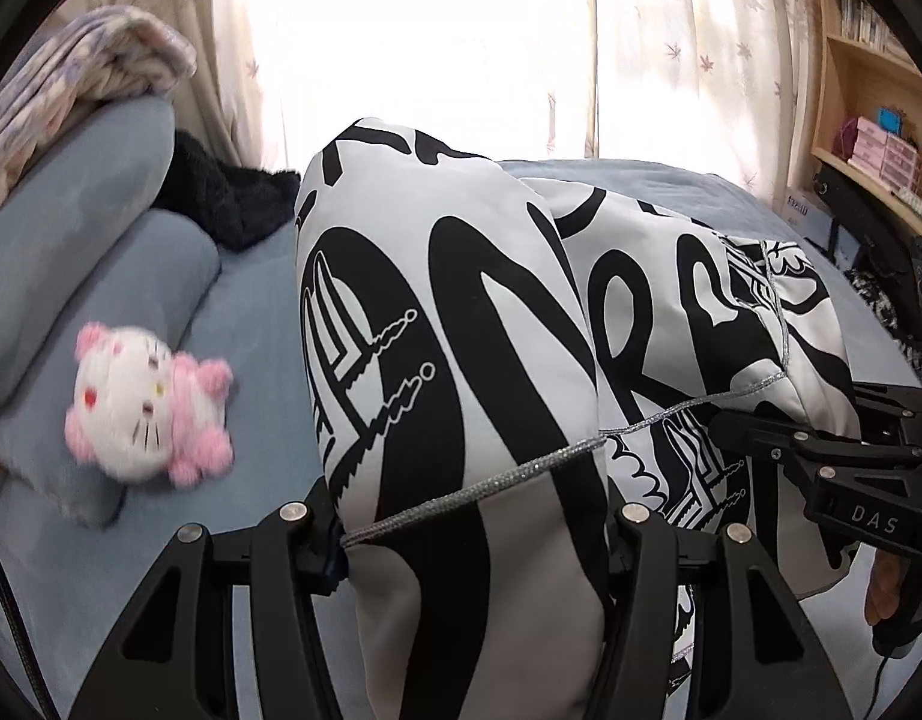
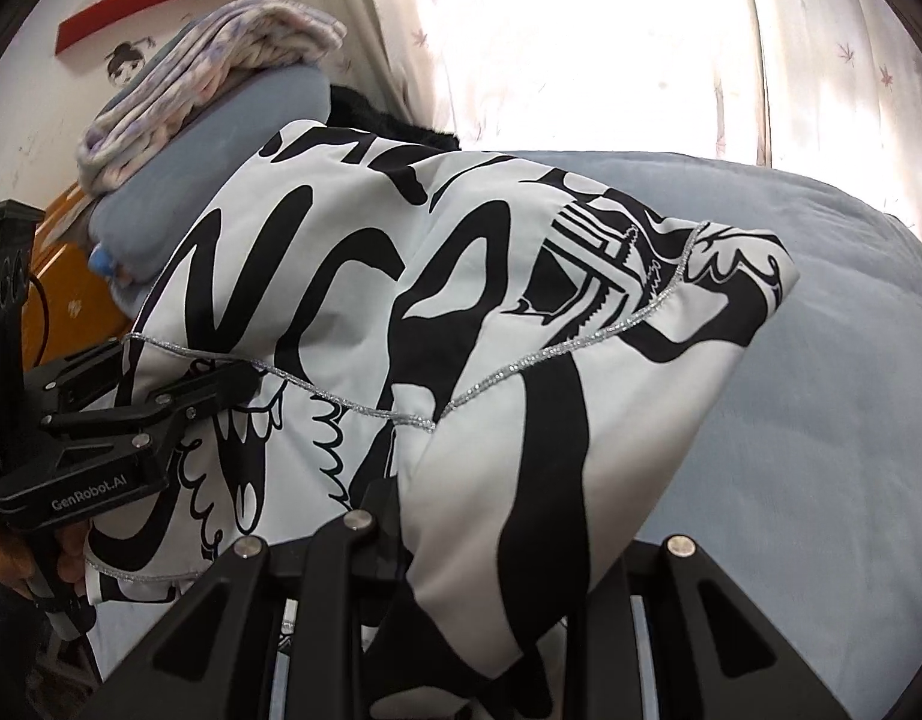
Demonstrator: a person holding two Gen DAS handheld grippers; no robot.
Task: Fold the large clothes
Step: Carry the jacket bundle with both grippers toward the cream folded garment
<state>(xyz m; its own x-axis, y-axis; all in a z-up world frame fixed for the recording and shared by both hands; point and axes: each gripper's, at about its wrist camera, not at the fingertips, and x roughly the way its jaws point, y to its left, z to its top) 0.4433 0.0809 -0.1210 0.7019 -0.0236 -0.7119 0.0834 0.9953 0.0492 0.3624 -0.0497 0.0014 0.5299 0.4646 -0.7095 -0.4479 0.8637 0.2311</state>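
Plainly, right gripper (image 1: 755,426) reads "DAS", left gripper (image 2: 209,378) "GenRobot.AI".

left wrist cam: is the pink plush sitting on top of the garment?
No: the pink plush lies on the blue bed cover, left of the black-and-white garment and apart from it.

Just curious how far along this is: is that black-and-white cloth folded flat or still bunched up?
Bunched up, not folded: the cloth bulges above the bed, gripped by the left claw and right claw.
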